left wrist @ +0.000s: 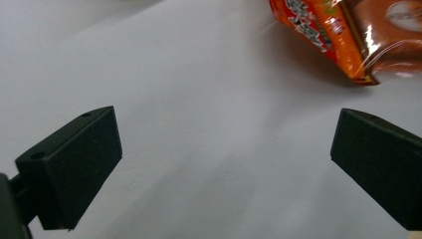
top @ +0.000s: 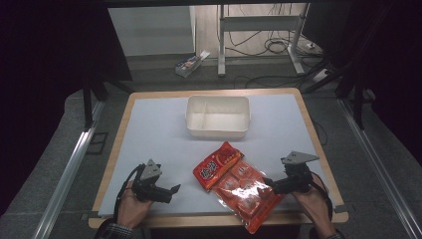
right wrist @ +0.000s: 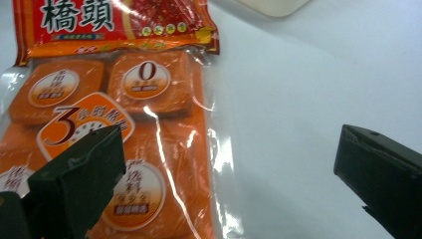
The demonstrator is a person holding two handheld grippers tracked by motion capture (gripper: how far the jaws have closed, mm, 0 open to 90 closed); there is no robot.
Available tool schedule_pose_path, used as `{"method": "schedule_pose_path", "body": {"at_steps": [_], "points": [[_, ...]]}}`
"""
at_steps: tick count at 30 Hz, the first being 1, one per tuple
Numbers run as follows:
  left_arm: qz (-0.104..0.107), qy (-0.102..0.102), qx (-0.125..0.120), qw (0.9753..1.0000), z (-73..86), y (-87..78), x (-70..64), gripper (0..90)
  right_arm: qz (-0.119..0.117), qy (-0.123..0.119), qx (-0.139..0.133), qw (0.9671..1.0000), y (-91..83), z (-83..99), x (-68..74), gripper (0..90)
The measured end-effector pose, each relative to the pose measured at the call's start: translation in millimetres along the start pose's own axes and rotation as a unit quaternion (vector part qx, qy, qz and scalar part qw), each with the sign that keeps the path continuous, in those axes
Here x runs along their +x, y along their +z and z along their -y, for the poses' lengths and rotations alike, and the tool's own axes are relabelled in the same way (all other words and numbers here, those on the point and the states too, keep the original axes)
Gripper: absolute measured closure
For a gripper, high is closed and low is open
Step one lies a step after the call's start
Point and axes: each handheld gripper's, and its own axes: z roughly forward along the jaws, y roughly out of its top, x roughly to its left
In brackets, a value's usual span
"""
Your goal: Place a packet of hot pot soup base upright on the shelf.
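An orange snack packet (top: 217,165) lies on the white table mat, partly on top of a larger clear packet of orange blocks (top: 247,191). In the right gripper view that clear packet (right wrist: 124,144) lies under the left jaw, its red header strip at the top. My right gripper (top: 269,186) is open at the clear packet's right edge. My left gripper (top: 174,191) is open over bare mat, left of the packets. The left gripper view has the orange packet's corner (left wrist: 323,35) ahead at the upper right.
A white two-compartment tray (top: 217,116) stands empty at the middle back of the mat (top: 149,134). The table's wooden rim (top: 114,149) frames the mat. Beyond the table are a small box (top: 189,64) on the floor, desk legs and cables.
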Motion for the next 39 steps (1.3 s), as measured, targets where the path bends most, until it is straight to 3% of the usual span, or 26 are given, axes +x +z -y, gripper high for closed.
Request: {"method": "schedule_pose_path", "body": {"at_steps": [2,5,9,16,19,26,29,30,31,33,34,35,37,38,39], "points": [[-0.006,0.006,0.001,1.0000,0.4,0.3,0.3,0.0,-0.019,0.004,0.014,0.9997,4.4,2.4,-1.2,0.0],[-0.013,0.025,-0.003,0.9996,0.3,0.2,-1.9,0.0,-0.031,0.012,0.012,0.9994,4.7,3.1,-0.9,0.0],[-0.020,0.036,-0.004,0.9991,-0.6,-0.6,-2.7,0.0,-0.023,-0.005,0.012,0.9997,6.2,3.7,0.1,0.0],[-0.021,0.041,-0.005,0.9989,-1.1,0.6,-2.1,0.2,-0.023,-0.016,0.029,0.9992,11.3,4.5,0.2,0.3],[-0.024,0.047,-0.004,0.9986,-1.7,1.5,-3.2,0.3,-0.024,-0.020,0.020,0.9993,9.9,3.6,1.8,0.3],[-0.025,0.050,-0.005,0.9984,-1.8,1.8,-3.3,0.6,-0.013,-0.010,0.019,0.9997,9.5,2.5,1.5,1.4],[-0.024,0.050,-0.007,0.9984,-1.9,2.0,-3.8,0.7,0.000,-0.003,0.033,0.9994,8.0,2.3,1.3,14.7],[-0.024,0.050,-0.007,0.9984,-1.9,2.0,-3.8,0.8,0.000,-0.003,0.033,0.9994,8.0,2.3,1.3,14.7],[-0.026,0.053,-0.004,0.9983,-1.8,2.4,-4.0,0.9,0.005,-0.002,0.037,0.9993,5.5,0.9,2.1,27.0],[-0.028,0.056,-0.003,0.9980,-2.0,2.6,-4.5,1.0,-0.006,-0.007,0.039,0.9992,2.7,-0.4,2.8,40.0],[-0.028,0.056,-0.003,0.9980,-2.0,2.6,-4.5,1.0,-0.006,-0.007,0.039,0.9992,2.7,-0.4,2.8,40.0],[-0.028,0.055,-0.006,0.9981,-2.0,2.7,-5.1,1.0,-0.013,-0.020,0.044,0.9987,0.6,-1.5,5.2,53.3],[-0.029,0.057,-0.006,0.9980,-2.0,2.7,-4.9,1.0,-0.027,-0.032,0.042,0.9982,-1.5,-3.2,8.5,68.5],[-0.029,0.057,-0.006,0.9980,-2.0,2.7,-4.9,1.1,-0.027,-0.032,0.042,0.9982,-1.5,-3.2,8.5,68.5],[-0.030,0.057,-0.006,0.9979,-1.9,2.5,-5.1,1.1,-0.035,-0.042,0.049,0.9973,-2.5,-5.2,11.7,84.6]]}}
